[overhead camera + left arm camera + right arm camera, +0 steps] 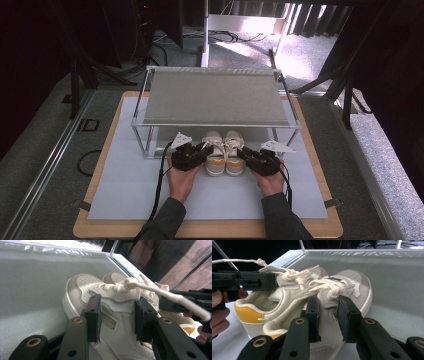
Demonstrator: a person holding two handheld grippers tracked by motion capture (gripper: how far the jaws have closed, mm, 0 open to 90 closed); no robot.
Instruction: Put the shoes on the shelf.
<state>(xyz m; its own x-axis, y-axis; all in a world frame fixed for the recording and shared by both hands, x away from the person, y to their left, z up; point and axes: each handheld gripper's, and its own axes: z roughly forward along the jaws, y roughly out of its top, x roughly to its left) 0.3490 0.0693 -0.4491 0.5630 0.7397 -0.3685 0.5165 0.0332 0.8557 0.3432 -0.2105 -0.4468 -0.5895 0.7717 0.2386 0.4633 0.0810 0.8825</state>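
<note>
A pair of white sneakers with yellow heels stands at the front of a low rack, toes pointing in under its shelf. My left gripper (pixel 206 150) comes in from the left and is shut on the upper of the left sneaker (pixel 214 155), its pads pressing the laced flap (pixel 117 298). From the right, my right gripper (pixel 245 152) is shut on the laced upper of the right sneaker (pixel 234 152). In the right gripper view the pads (pixel 347 317) pinch that sneaker (pixel 358 283) below its bow. The left gripper (pixel 249 281) shows beyond the other sneaker (pixel 259 307).
The rack (pixel 215 97) has a grey top shelf on a metal frame, with posts (pixel 147 142) at the front corners beside the sneakers. A pale mat (pixel 125 185) covers the wooden table (pixel 210 227). Cables trail from both grippers toward the front edge.
</note>
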